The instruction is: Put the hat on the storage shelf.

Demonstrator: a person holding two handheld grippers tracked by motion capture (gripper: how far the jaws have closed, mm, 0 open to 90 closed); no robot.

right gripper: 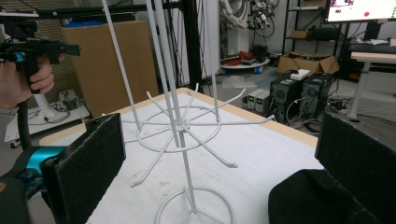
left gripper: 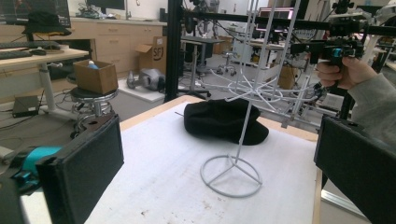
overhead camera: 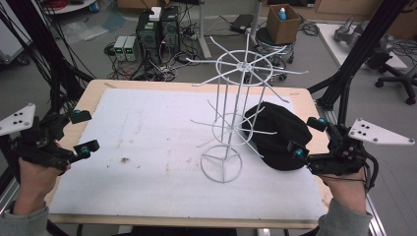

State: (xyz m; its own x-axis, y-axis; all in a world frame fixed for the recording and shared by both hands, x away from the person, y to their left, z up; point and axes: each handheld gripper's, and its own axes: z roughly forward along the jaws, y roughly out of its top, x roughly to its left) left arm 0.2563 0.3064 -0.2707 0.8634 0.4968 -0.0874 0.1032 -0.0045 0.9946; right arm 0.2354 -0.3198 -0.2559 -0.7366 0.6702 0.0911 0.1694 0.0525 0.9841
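Workshop clutter of computers, cables and a stool with a cardboard box (overhead camera: 282,22) lies beyond the counter (overhead camera: 98,93), whose top is covered by a white sheet. Near the sheet's middle, toward 3 o'clock, stands a white wire rack (overhead camera: 235,115) with hooked arms in two tiers. A black hat (overhead camera: 280,135) lies on the sheet just at the rack's 3 o'clock side, partly behind its lower arms. The right hand-held gripper (overhead camera: 308,137) sits at the hat's 3 o'clock edge, jaws spread wide and holding nothing, with the hat just below one jaw in the right gripper view. The left hand-held gripper (overhead camera: 85,132) waits at the counter's 9 o'clock edge, well apart from the hat, its jaws likewise apart and empty.
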